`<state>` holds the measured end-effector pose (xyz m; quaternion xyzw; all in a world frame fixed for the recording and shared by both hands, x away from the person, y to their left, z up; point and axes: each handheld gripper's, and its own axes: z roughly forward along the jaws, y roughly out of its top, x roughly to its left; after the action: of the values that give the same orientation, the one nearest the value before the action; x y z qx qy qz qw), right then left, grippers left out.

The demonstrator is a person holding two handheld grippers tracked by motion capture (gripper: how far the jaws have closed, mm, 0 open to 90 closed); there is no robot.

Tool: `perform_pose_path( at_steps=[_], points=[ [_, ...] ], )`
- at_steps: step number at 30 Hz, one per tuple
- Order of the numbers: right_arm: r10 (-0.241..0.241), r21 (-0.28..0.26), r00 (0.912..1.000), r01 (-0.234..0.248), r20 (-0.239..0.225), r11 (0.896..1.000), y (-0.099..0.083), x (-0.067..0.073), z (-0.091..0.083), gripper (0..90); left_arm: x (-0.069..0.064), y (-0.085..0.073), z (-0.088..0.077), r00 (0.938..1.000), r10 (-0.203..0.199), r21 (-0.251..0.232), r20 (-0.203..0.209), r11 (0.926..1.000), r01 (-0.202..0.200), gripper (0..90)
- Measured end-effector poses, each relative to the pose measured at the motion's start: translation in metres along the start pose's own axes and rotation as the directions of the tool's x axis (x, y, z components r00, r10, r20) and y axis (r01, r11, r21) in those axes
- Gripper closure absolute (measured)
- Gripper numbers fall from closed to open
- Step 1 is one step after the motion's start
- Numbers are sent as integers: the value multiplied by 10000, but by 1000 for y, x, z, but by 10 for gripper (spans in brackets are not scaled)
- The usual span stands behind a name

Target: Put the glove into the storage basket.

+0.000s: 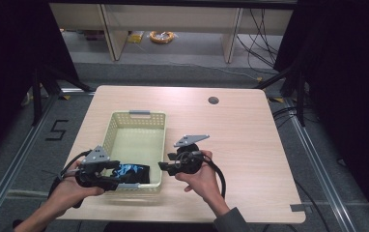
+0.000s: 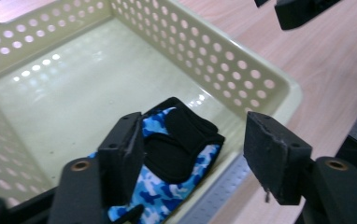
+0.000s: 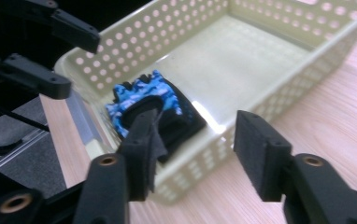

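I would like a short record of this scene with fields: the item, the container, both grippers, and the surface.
item: blue camouflage glove, lying in the near end of the basket
container: cream perforated basket, upright on the table
left gripper: jaws open, above the glove, gripping nothing
right gripper: jaws open, beside the basket, holding nothing
surface: light wooden table

Bright overhead light, dark surroundings, soft blur close up.
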<state>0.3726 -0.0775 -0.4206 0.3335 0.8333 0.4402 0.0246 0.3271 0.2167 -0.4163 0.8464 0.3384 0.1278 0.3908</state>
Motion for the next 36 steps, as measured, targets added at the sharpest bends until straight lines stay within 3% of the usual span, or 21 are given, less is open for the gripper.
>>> perform_pose_path(
  at_steps=[1, 3, 6, 8, 10, 11, 12, 14, 15, 16, 17, 20, 23, 25, 26, 29, 31, 35, 36],
  points=[
    [0, 0, 10000, 0, 0, 10000, 0, 0, 0, 498, -3, 0, 0, 10000, -75, -12, 34, 10000, 75, 363],
    [-339, -11, 9975, 341, 625, 9994, -4, -2, -8, 477, -7, 0, 0, 9999, -67, -126, 114, 9999, 69, 346],
    [-307, -290, 9975, 326, 631, 9990, -9, -6, -16, 458, -13, 0, 1, 9997, -117, -338, 230, 9994, 125, 328],
    [-75, -465, 9983, 102, 577, 9989, -13, -8, -21, 440, -18, 0, 1, 9999, 59, -449, 161, 9990, -51, 315],
    [-83, -597, 9964, 134, 847, 9981, -16, -9, -27, 427, -24, 0, 4, 9995, -190, -718, 262, 9972, 208, 306],
    [-243, -638, 9968, 292, 756, 9975, -18, -12, -31, 419, -25, 0, 5, 9995, -102, -706, 306, 9974, 124, 304],
    [174, -604, 9974, -132, 696, 9981, -23, -12, -36, 404, -27, 0, 6, 9994, -39, -744, 333, 9972, 64, 303],
    [160, -669, 9974, -112, 709, 9977, -25, -13, -37, 401, -32, 0, 9, 9991, 160, -682, 390, 9976, -133, 302],
    [68, -684, 9958, -5, 918, 9977, -28, -14, -40, 396, -36, 0, 10, 9990, 35, -775, 453, 9970, 1, 302],
    [265, -676, 9953, -203, 931, 9975, -33, -15, -43, 395, -39, 1, 12, 9985, 142, -800, 526, 9967, -100, 301],
    [66, -673, 9963, -9, 854, 9977, -35, -18, -43, 394, -41, 2, 12, 9981, 263, -784, 560, 9967, -219, 301],
    [204, -656, 9937, -132, 1098, 9978, -38, -18, -48, 390, -48, 3, 15, 9976, 95, -1061, 688, 9943, -21, 301],
    [178, -824, 9949, -96, 991, 9966, -42, -21, -52, 387, -53, 5, 17, 9961, 234, -1092, 848, 9939, -140, 298],
    [478, -824, 9940, -397, 985, 9958, -47, -21, -56, 388, -56, 5, 18, 9958, 607, -907, 690, 9944, -543, 278],
    [175, -826, 9939, -85, 1089, 9966, -48, -23, -57, 397, -60, 5, 19, 9952, 737, -988, 646, 9928, -671, 278],
    [112, -598, 9936, -45, 1121, 9982, -56, -20, -58, 400, -66, 3, 19, 9930, 978, -1057, 665, 9903, -905, 277],
    [225, -439, 9931, -175, 1155, 9989, -61, -19, -60, 397, -73, 3, 22, 9932, 662, -1284, 955, 9903, -537, 275],
    [233, -515, 9930, -174, 1157, 9985, -72, -23, -64, 396, -84, 1, 24, 9874, 793, -1260, 1372, 9901, -621, 268],
    [263, -567, 9905, -188, 1347, 9982, -74, -23, -66, 396, -86, 0, 25, 9867, 726, -1259, 1454, 9906, -543, 267]
  ],
)
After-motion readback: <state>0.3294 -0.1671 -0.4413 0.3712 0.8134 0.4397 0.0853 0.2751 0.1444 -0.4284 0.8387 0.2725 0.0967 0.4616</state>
